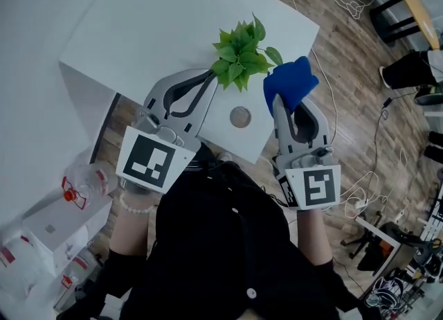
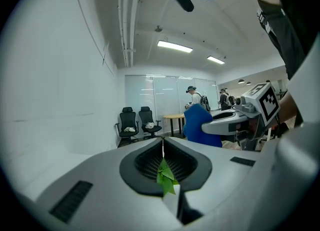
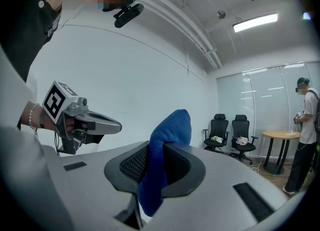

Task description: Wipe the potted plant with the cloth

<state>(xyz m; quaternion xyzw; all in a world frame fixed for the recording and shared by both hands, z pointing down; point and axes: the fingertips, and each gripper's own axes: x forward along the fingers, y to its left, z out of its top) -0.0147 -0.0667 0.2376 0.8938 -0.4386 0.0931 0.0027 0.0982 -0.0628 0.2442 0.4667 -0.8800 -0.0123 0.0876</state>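
The potted plant [image 1: 239, 55] shows as a bunch of green leaves above the white table's near corner; its pot is hidden beneath them. My left gripper [image 1: 214, 74] reaches the plant's left side and is shut on one green leaf [image 2: 165, 176], which hangs pinched between the jaws of the left gripper [image 2: 163, 147]. To the plant's right, my right gripper [image 1: 280, 100] is shut on the blue cloth [image 1: 291, 82]. In the right gripper view the blue cloth [image 3: 167, 140] stands up out of the right gripper [image 3: 160, 152]. Cloth and leaves sit close together.
The white table [image 1: 173, 21] has a round grommet [image 1: 240, 116] near its corner. Plastic bottles [image 1: 83, 187] and boxes lie at the lower left. Cables [image 1: 374, 194] trail over the wooden floor. Office chairs [image 2: 137, 122] and a standing person [image 3: 305, 125] are far off.
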